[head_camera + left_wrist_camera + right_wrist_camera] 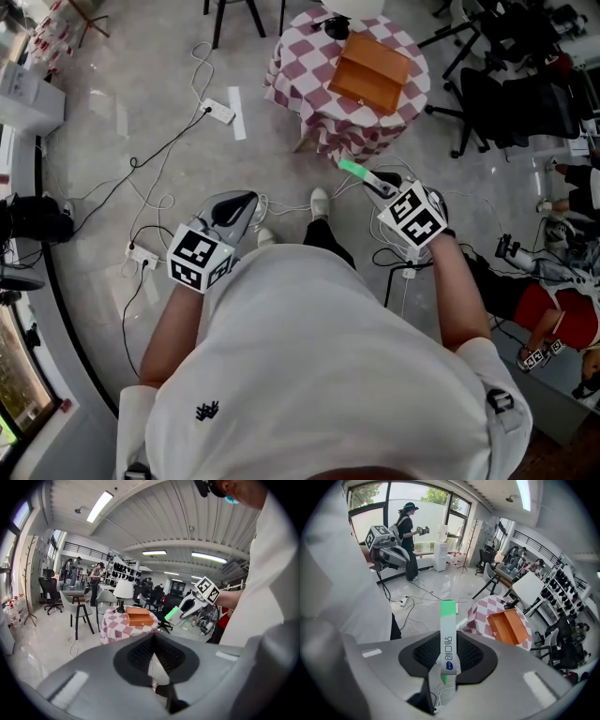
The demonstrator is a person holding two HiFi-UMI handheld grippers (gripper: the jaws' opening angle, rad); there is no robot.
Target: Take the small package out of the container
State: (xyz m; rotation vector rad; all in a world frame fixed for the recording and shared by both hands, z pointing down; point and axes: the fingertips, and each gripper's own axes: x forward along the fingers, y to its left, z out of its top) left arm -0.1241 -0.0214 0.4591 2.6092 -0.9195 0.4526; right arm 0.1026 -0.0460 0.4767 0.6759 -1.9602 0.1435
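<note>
Shows the right hand-held gripper closed on the small package, a narrow white strip with a green end, pinched near its lower end and projecting forward from between the pads. Locates that package in the air above the floor, well apart from the container, an open-topped orange box resting on the checked cloth of the round surface. Shows the left hand-held gripper with jaws together and nothing between them, held low beside the body, near neither package nor container.

Progress, as judged from this arrangement: removal apparently done, with the package clear of the box and away from the surface. Nothing visibly left except, perhaps, setting the package down somewhere, a step not named in the task. Interior of the box too small in these views for a check on further contents.

Counts: one small package; one container; one round surface; two hand-held grippers, one loaded and one empty; several white cables and power strips on the floor, too tangled for an exact count.
</note>
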